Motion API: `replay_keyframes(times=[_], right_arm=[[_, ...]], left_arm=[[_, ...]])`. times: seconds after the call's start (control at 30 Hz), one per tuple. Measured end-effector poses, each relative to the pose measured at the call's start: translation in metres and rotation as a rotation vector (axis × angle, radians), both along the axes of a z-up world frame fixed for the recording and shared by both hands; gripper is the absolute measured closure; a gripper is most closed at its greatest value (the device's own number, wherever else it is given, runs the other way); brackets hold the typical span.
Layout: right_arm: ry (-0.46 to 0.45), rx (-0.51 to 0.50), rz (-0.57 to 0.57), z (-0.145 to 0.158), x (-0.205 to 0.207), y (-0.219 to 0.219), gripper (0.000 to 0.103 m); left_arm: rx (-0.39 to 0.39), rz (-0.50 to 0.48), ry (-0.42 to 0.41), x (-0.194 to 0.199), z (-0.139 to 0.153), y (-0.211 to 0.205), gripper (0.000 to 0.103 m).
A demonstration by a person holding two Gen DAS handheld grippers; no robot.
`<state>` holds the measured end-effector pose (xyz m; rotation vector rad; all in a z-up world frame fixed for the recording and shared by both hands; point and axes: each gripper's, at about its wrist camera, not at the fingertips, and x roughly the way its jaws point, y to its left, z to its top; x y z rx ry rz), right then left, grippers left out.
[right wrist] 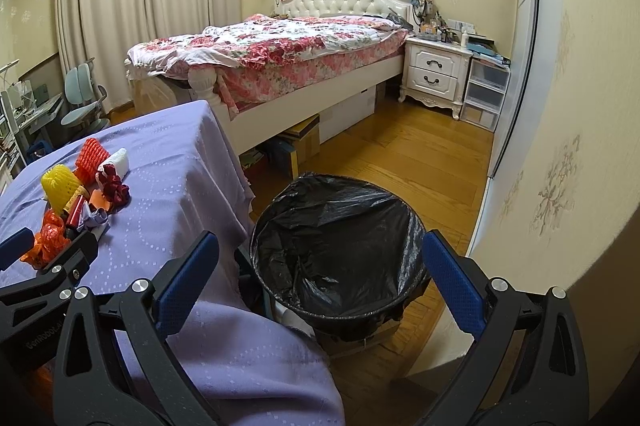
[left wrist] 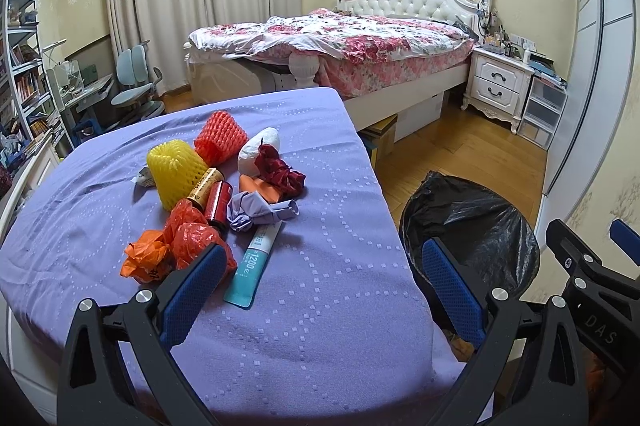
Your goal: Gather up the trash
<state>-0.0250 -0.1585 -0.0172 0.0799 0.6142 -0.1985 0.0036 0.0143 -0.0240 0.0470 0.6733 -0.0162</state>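
Note:
A heap of trash lies on the purple-covered table (left wrist: 312,306): a yellow foam net (left wrist: 174,172), an orange-red foam net (left wrist: 220,136), crumpled orange plastic bags (left wrist: 176,246), a red can (left wrist: 218,204), crumpled lilac paper (left wrist: 256,212), a teal toothpaste box (left wrist: 256,266), a dark red wad (left wrist: 280,170) and a white wad (left wrist: 258,150). My left gripper (left wrist: 320,286) hangs open just in front of the heap, holding nothing. A bin lined with a black bag (right wrist: 336,246) stands on the floor right of the table. My right gripper (right wrist: 320,282) is open above the bin's near rim, empty.
A bed with a floral quilt (right wrist: 280,50) fills the back of the room, with a white nightstand (right wrist: 434,74) and plastic drawers (right wrist: 484,94) to its right. Wooden floor (right wrist: 400,162) lies between bed and bin. A desk, chair (left wrist: 136,82) and bookshelves (left wrist: 24,74) stand at the left.

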Motion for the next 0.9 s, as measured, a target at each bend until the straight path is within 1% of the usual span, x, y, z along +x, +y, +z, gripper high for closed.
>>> replay_keyframes(times=[0.3, 0.9], right_arm=[[0.003, 0.002, 0.0, -0.0022, -0.0001, -0.0003, 0.004], [0.008, 0.005, 0.0, -0.0074, -0.0015, 0.0005, 0.004]], left_arm=[[0.004, 0.0, 0.003, -0.0022, -0.0086, 0.0039, 0.006], [0.006, 0.001, 0.01, -0.0004, -0.0066, 0.0016, 0.006]])
